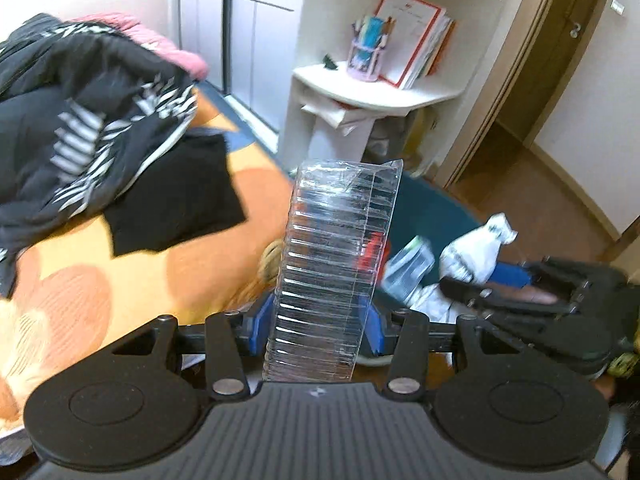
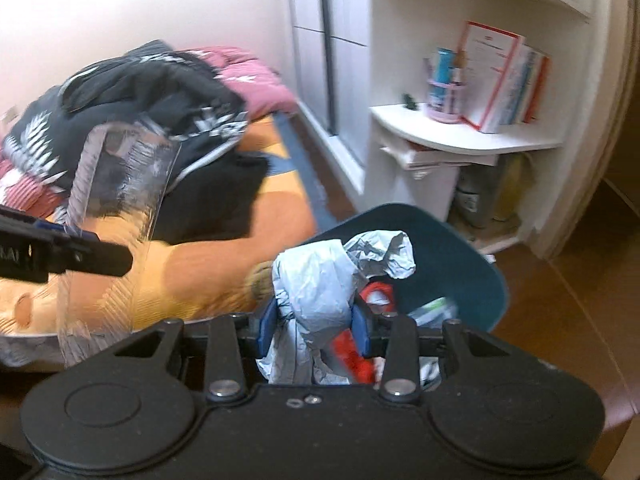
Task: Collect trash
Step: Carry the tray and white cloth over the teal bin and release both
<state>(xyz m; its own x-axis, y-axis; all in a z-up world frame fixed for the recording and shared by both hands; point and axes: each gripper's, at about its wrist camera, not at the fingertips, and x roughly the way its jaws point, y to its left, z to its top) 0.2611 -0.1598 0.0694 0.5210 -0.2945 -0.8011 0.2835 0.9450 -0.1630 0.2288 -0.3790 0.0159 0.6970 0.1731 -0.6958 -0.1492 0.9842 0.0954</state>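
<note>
**Bedroom trash held over the bin**

Bedside floor space is seen. A clear ribbed plastic tray (image 1: 332, 272) is clamped upright by the left hand-held gripper (image 1: 318, 322). Crumpled white paper (image 2: 320, 280) is gripped by the right hand-held gripper (image 2: 314, 326), above a teal bin (image 2: 452, 264); beyond, an orange bed (image 1: 120, 264).

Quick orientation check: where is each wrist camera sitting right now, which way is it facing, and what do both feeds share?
Left wrist: behind the left gripper, clamping a clear ribbed tray; faces bed and shelf; the right gripper shows.
Right wrist: behind the right gripper, clamping a crumpled plastic bag over the blue bin; the left gripper's finger shows.
Shared: tray, bag, bin, bed, white shelf.
</note>
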